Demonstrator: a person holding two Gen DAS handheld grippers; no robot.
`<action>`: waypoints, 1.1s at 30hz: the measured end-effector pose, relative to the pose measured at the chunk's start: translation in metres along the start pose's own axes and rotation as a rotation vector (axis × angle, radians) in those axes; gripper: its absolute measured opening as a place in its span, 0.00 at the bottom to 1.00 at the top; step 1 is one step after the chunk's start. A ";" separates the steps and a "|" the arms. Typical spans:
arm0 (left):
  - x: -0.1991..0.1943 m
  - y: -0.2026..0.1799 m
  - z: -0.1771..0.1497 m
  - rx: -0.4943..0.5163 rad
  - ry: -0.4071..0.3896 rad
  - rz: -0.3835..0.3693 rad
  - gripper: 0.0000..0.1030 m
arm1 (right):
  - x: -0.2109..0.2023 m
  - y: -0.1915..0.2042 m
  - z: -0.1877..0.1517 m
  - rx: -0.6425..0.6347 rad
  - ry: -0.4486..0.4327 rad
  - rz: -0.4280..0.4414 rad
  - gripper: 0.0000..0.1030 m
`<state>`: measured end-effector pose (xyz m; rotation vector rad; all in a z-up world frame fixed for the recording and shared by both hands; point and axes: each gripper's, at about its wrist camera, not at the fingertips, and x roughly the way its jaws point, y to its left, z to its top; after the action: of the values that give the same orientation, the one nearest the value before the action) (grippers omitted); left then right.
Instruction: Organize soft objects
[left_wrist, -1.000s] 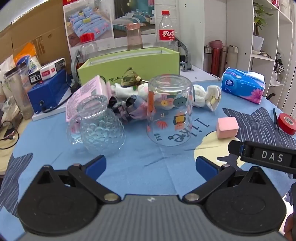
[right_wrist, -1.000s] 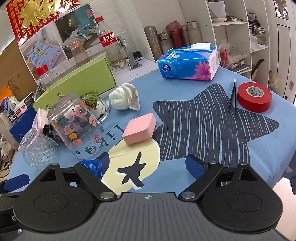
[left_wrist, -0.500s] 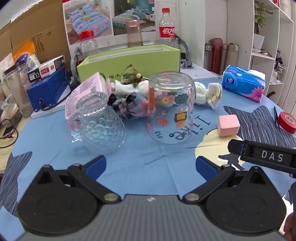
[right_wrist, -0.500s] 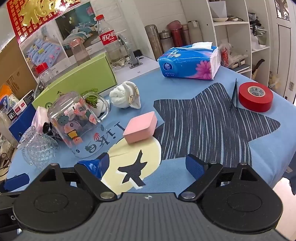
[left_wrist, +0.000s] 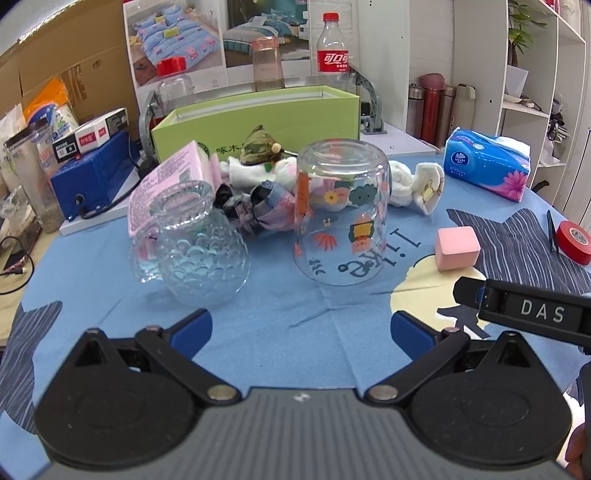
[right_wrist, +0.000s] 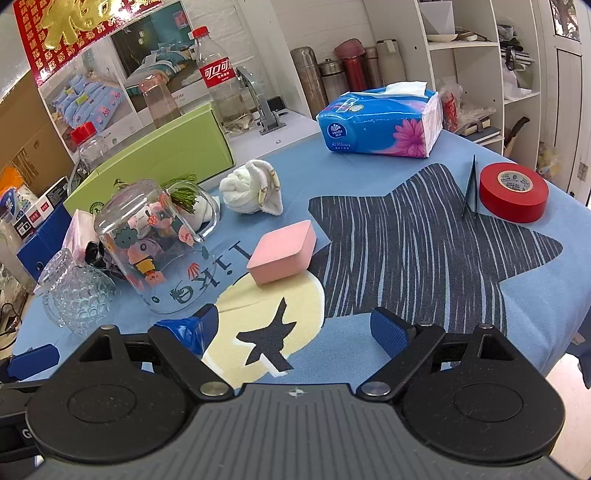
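Note:
A pink sponge block (right_wrist: 282, 252) lies on the blue tablecloth ahead of my right gripper (right_wrist: 295, 328), which is open and empty; it also shows in the left wrist view (left_wrist: 457, 248). A rolled white sock (right_wrist: 253, 189) lies beyond it, also seen in the left wrist view (left_wrist: 415, 182). More white socks (left_wrist: 251, 171), a camouflage soft toy (left_wrist: 258, 146) and a dark patterned cloth (left_wrist: 258, 210) are heaped behind an upside-down printed glass (left_wrist: 341, 214). My left gripper (left_wrist: 301, 326) is open and empty in front of the glasses.
A textured glass mug (left_wrist: 195, 243) stands upside down at left, next to a pink packet (left_wrist: 166, 181). A green box (left_wrist: 258, 114) stands behind. A blue tissue pack (right_wrist: 380, 122) and red tape roll (right_wrist: 513, 192) lie at right. Bottles and a blue device stand at the back.
Both grippers have shifted slightly; the view rose a little. Nothing on the table has moved.

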<state>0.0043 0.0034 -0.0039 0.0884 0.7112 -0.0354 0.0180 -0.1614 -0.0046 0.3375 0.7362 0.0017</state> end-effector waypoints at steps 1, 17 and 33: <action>0.000 0.000 0.000 0.001 0.001 0.001 1.00 | 0.000 0.000 0.000 -0.001 0.001 -0.001 0.74; 0.001 0.001 0.000 0.001 0.002 0.001 1.00 | 0.002 0.003 0.000 -0.009 0.011 0.000 0.74; 0.001 0.001 -0.001 -0.002 0.005 0.000 1.00 | 0.001 0.003 0.000 -0.007 0.010 -0.001 0.74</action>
<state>0.0041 0.0042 -0.0049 0.0864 0.7159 -0.0348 0.0191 -0.1585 -0.0042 0.3306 0.7456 0.0052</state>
